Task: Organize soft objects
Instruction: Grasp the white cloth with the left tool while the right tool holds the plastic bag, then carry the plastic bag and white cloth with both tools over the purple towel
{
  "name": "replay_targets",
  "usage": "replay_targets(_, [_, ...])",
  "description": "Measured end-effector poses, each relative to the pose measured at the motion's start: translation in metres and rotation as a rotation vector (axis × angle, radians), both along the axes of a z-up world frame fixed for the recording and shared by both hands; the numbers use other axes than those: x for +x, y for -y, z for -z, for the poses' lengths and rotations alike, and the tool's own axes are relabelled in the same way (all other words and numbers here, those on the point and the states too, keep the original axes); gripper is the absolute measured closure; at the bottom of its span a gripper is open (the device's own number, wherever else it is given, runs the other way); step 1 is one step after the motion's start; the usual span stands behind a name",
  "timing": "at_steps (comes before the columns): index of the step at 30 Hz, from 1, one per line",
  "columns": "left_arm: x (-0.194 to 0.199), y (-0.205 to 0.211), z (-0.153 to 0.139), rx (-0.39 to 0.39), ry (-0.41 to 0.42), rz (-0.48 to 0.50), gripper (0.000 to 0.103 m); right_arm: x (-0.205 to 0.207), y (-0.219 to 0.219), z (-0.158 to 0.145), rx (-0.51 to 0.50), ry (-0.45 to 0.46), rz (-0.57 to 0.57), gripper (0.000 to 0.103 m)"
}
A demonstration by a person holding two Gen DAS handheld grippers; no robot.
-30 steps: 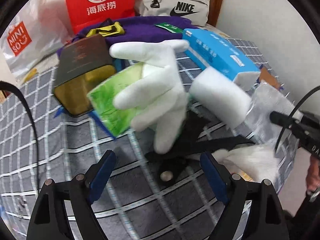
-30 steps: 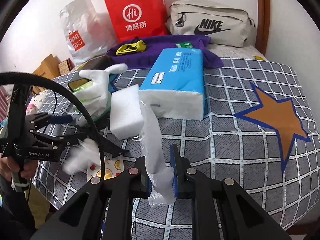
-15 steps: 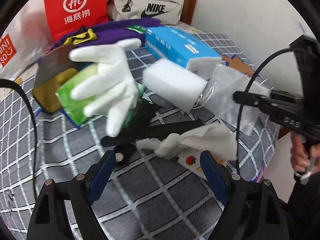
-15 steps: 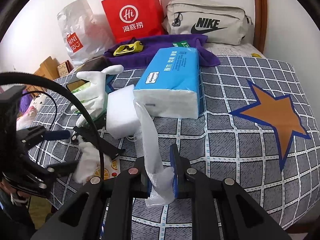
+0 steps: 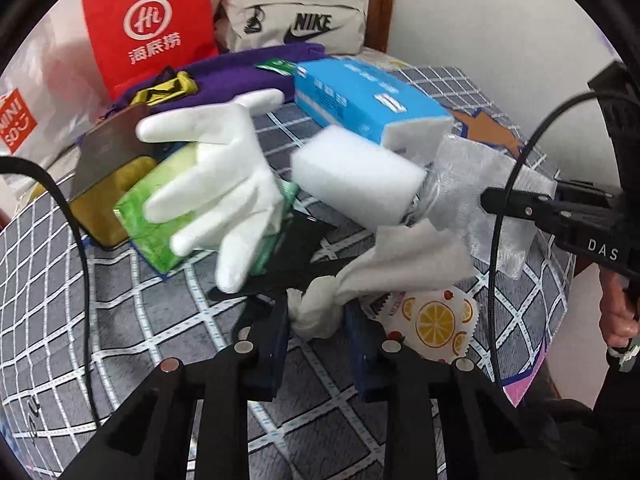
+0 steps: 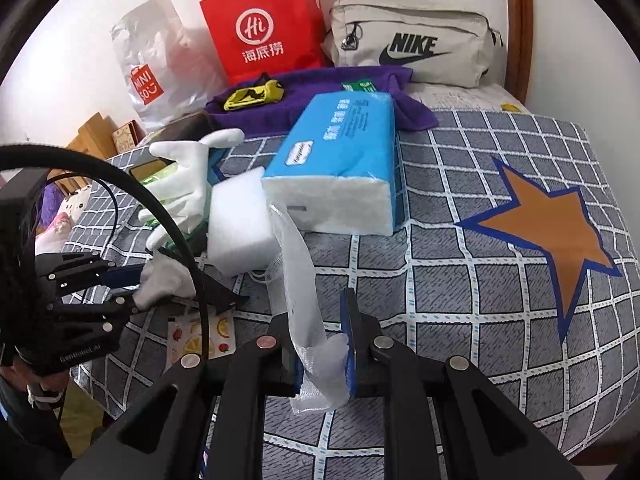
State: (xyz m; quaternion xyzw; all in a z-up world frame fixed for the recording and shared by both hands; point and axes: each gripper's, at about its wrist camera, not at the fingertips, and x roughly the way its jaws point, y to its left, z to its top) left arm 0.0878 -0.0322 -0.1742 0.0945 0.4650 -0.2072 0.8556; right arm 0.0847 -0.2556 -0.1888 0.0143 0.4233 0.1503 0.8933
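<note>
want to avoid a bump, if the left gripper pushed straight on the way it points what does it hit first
Beyond the white cloth that the left gripper pinches, probably the black strip, then the white sponge block; depth is unclear.

Bright, even indoor light, soft shadows, heavy fisheye bending with dark vignetted corners — slight motion blur.

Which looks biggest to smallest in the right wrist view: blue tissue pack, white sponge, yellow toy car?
1. Blue tissue pack
2. White sponge
3. Yellow toy car
The car lies farther back, so it looks somewhat smaller than it is; the order likely still holds.
</note>
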Motion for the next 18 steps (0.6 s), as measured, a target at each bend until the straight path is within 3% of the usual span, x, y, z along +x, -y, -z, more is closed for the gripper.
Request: replay_targets(18, [0.011,-0.055,-0.045,-0.103,0.032,-0.149,0.078,-0.021,-0.007,-0.049,0.026,0.103,-0.040,0.088])
